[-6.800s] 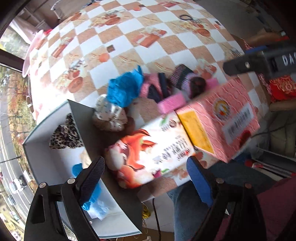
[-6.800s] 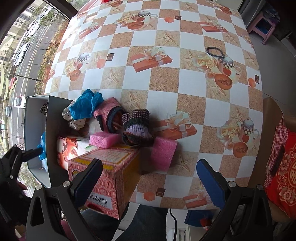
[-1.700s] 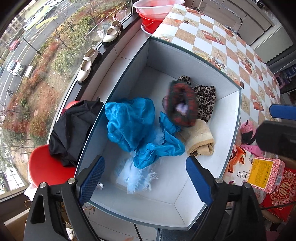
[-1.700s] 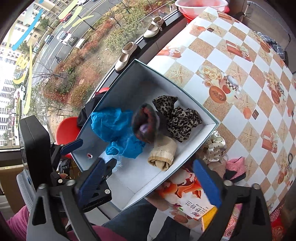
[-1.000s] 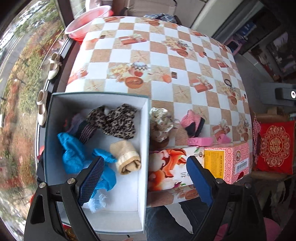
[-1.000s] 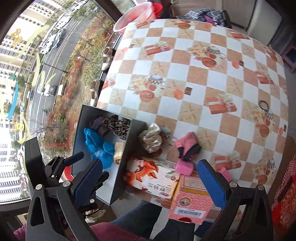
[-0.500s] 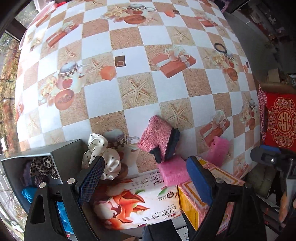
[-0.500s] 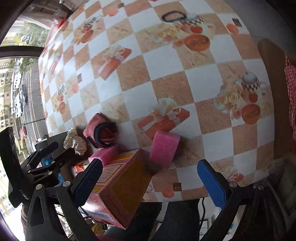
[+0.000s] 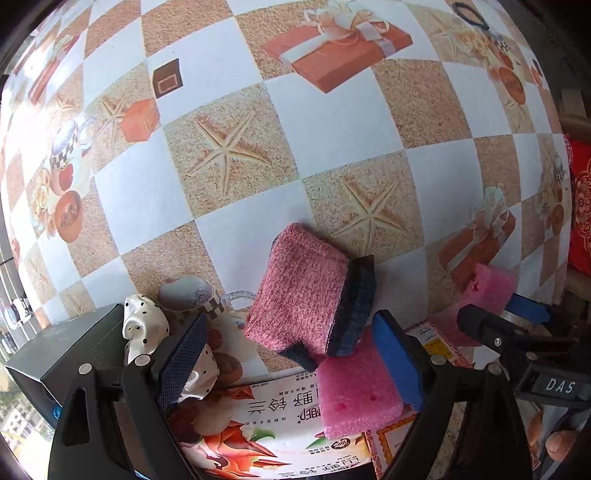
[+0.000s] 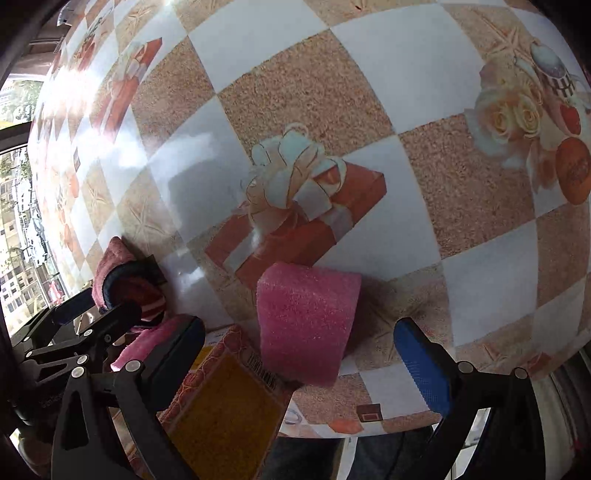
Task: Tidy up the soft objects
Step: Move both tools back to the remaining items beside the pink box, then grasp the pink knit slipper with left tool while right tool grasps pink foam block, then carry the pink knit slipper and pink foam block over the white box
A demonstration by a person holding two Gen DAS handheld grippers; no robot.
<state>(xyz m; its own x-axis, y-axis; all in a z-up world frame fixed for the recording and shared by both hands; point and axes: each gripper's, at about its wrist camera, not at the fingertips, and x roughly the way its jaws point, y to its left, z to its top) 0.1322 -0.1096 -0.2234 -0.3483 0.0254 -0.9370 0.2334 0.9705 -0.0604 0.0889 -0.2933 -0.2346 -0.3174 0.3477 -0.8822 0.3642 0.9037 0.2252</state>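
Note:
My left gripper (image 9: 291,360) is open, its fingers on either side of a pink knit hat with a dark navy cuff (image 9: 306,291) that lies on the checked tablecloth. A pink foam block (image 9: 354,387) rests beside the hat on a tissue pack. A white polka-dot cloth (image 9: 147,325) lies by the dark box corner (image 9: 70,347). My right gripper (image 10: 306,360) is open around a second pink foam piece (image 10: 306,325), which also shows in the left wrist view (image 9: 487,295). The hat also shows in the right wrist view (image 10: 122,280).
A tissue pack with orange print (image 9: 266,424) and a pink and yellow carton (image 10: 225,417) lie at the table's near edge. A red cushion (image 9: 580,206) is off the right side. A black hair tie (image 9: 471,16) lies far back.
Both grippers have dropped closer to the table. The left one now brackets the pink hat and the right one brackets the pink foam piece. Earlier they were over the box.

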